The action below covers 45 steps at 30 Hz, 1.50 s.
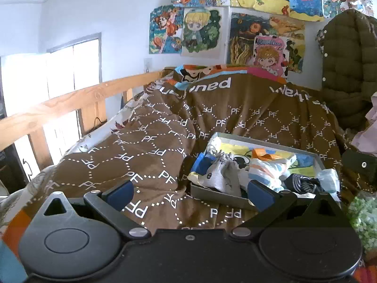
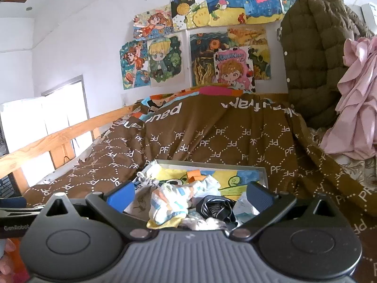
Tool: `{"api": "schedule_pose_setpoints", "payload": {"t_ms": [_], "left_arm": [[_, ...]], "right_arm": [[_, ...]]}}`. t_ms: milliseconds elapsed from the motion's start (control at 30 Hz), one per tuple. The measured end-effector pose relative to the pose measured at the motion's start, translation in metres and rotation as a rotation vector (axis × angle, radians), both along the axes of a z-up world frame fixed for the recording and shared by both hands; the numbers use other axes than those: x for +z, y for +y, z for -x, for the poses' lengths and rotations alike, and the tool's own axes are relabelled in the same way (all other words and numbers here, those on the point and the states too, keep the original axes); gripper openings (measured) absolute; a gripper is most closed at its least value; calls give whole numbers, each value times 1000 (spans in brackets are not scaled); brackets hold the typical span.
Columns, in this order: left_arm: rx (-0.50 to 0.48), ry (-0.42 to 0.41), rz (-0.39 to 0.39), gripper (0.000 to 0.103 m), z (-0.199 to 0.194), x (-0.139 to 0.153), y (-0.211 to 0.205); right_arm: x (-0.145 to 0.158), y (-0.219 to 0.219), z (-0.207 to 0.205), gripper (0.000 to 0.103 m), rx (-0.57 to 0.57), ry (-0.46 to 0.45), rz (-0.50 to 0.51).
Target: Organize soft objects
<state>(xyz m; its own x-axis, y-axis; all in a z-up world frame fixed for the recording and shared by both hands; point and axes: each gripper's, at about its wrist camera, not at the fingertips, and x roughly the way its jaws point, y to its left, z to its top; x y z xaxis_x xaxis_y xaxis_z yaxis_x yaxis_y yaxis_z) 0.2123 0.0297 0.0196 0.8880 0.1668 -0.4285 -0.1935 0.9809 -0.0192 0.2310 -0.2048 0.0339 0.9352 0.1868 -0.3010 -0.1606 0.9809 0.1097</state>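
A shallow grey box point(image 1: 213, 193) point(image 2: 263, 173) with a cartoon-printed floor rests on the brown PF-patterned blanket point(image 1: 141, 146) point(image 2: 212, 139). Several small soft items lie in it: a grey-white sock point(image 1: 221, 174), a pastel patterned sock point(image 1: 266, 168) point(image 2: 169, 200), a dark striped sock point(image 1: 300, 184) point(image 2: 215, 206) and an orange piece point(image 1: 265, 154) point(image 2: 194, 174). My left gripper point(image 1: 189, 192) hovers open just in front of the box's near-left corner, holding nothing. Directly before the pile, my right gripper point(image 2: 189, 194) stands open and empty, with the socks showing between its fingers.
A wooden bed rail point(image 1: 70, 101) point(image 2: 54, 139) runs along the left. At the right stand an olive quilted jacket point(image 1: 346, 66) point(image 2: 313, 54) and pink cloth point(image 2: 358, 94). Drawings cover the wall point(image 1: 223, 23). The other gripper's dark body point(image 2: 14, 210) shows at the left edge.
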Motion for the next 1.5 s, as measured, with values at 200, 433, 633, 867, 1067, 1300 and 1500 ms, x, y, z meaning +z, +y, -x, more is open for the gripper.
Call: {"api": "schedule_pose_setpoints", "payload": {"t_ms": [200, 433, 633, 867, 1067, 1300, 1500], "left_arm": [[-18, -18, 14, 102, 32, 5, -12], [-31, -40, 47, 102, 50, 1, -14], [-24, -56, 43, 102, 60, -3, -10], [-45, -99, 69, 102, 76, -7, -7], [-87, -99, 49, 102, 87, -14, -17], [-102, -56, 53, 102, 89, -24, -25], [-109, -4, 47, 102, 91, -35, -28]], "right_arm": [[4, -4, 30, 103, -11, -13, 12], [7, -4, 53, 103, -37, -37, 10], [4, -3, 68, 103, -47, -54, 10], [-9, -6, 88, 103, -64, -71, 24], [-24, -14, 105, 103, -93, -64, 34], [-45, -20, 119, 103, -111, -54, 44], [-65, -27, 128, 103, -122, -2, 23]]}}
